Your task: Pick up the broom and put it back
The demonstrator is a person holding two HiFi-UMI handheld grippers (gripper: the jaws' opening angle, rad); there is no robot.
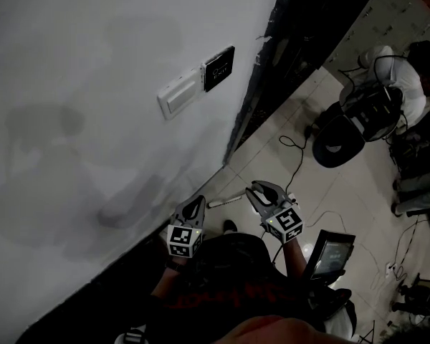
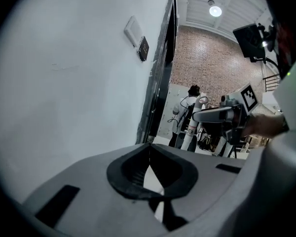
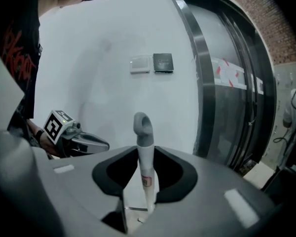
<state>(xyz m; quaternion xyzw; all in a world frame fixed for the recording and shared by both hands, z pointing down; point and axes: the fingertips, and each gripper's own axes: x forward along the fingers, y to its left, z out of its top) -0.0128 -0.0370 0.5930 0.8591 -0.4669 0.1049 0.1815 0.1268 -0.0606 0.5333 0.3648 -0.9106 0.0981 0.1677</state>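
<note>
Our right gripper (image 3: 147,149) clenches the broom (image 3: 142,127) by its handle beside the wall (image 3: 103,43); left gripper (image 2: 149,147) closed, empty. Pickup done, we judge; returning it remains.

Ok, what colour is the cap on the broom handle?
Grey cap on a white broom handle; the right gripper view shows it best.

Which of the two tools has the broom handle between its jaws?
The right tool: the broom handle stands upright between its jaws, while the left tool is shut on nothing.
</note>
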